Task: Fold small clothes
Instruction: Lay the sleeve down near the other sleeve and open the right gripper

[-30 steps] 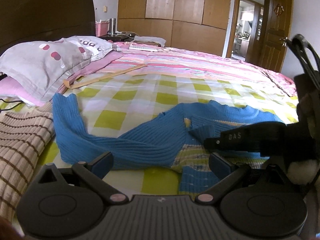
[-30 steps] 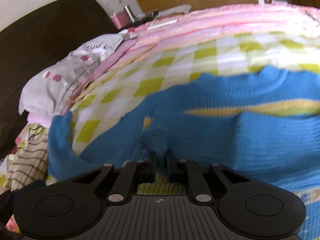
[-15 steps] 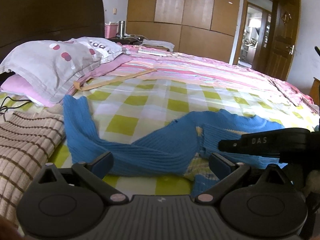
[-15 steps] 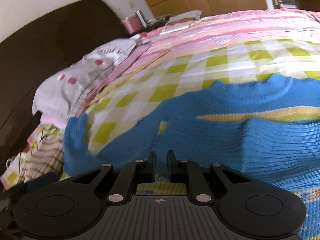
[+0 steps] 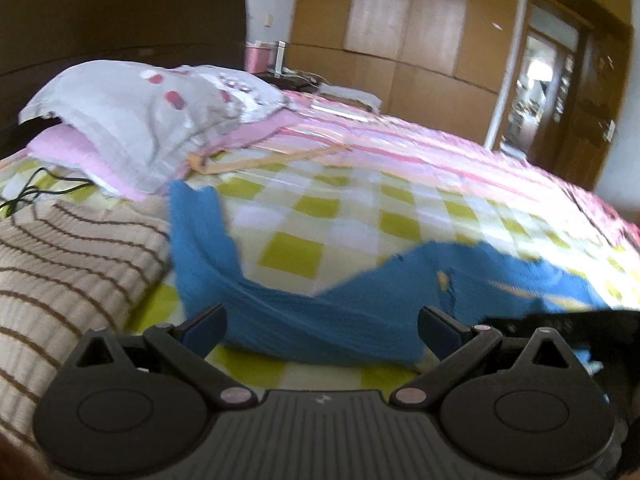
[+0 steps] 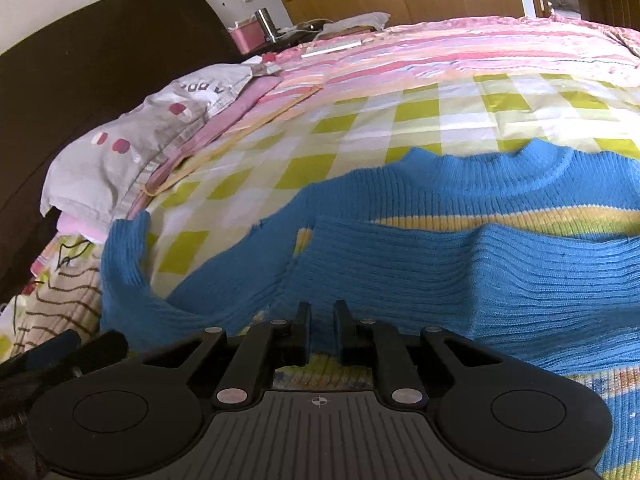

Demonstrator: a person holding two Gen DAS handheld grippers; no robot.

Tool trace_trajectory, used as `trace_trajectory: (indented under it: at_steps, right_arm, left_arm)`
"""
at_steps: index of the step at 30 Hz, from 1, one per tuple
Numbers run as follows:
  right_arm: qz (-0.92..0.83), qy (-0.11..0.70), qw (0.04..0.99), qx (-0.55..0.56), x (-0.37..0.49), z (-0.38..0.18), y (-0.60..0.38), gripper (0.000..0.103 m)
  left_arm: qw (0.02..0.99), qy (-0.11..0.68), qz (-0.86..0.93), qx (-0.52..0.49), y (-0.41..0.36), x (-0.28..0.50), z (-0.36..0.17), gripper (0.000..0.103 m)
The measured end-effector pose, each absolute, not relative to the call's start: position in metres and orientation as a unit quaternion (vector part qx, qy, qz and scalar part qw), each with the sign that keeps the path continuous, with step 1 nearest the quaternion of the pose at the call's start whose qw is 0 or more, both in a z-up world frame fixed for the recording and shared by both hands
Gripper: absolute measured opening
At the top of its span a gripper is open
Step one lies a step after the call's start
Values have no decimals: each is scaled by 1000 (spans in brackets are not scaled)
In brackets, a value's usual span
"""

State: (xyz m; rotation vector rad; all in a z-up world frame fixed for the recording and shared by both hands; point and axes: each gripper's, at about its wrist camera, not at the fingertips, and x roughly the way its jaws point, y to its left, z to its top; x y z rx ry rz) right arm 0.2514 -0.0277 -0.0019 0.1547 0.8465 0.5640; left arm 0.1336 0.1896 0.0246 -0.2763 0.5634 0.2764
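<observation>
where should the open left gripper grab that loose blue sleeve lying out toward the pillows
Probably at the cuff end of the blue sleeve, beside the striped brown knit. The left gripper would come in low from the near side, since the sleeve lies flat and that free end folds over most easily.

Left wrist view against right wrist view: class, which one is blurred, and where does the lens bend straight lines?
Left wrist view: smeared by motion blur, the blue sweater and checked bedspread soft-edged, the doorway glaring white. Right wrist view: sharp, the sweater's ribs crisp; fisheye bows the dark headboard and bed edge.
</observation>
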Motion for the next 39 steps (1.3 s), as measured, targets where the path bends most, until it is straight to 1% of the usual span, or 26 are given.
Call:
trace_trajectory:
  at_steps: [5,10,11,12,15,17,18,19,20,22,26,28,29,38,39]
  right_arm:
    - [286,400,868,72,245,5,-20,15]
    - [308,394,864,68,242,14,-6,14]
    - [312,392,863,68,241,16,-3,14]
    - [316,391,862,69,241,18,0,14]
    - [329,386,859,66,241,24,9,14]
    - [338,383,857,58,241,29,16,14]
    - [344,382,856,52,241,32,21,14]
    - [350,381,855,46,242,34,27,15]
    - [354,380,853,41,242,36,31,15]
    - [367,380,849,28,244,40,44,15]
    - [399,378,835,-4,249,50,77,15]
    - [416,379,826,-20,252,54,99,20]
    - [423,381,822,-26,252,55,107,21]
    - [474,400,778,-104,261,46,207,22]
    - [476,403,774,-109,262,44,216,24]
  left_arm:
    - [934,265,180,-160,219,132,25,103]
    - [920,278,207,-184,242,136,13,103]
    - [918,282,206,-187,245,138,10,99]
    - [917,286,203,-190,246,140,7,98]
    - [917,292,198,-186,243,142,2,89]
    - [918,299,191,-179,241,146,-2,79]
    - [918,301,186,-182,241,148,-3,77]
    - [917,302,183,-186,242,149,-5,73]
    - [916,304,179,-190,243,149,-6,65]
    - [914,308,175,-199,246,150,-10,58]
    - [909,312,167,-219,251,151,-16,48]
    - [911,312,163,-216,250,151,-17,47]
    - [912,311,161,-213,250,151,-17,47]
    - [911,314,147,-223,258,151,-19,47]
    - [911,315,146,-224,258,152,-20,47]
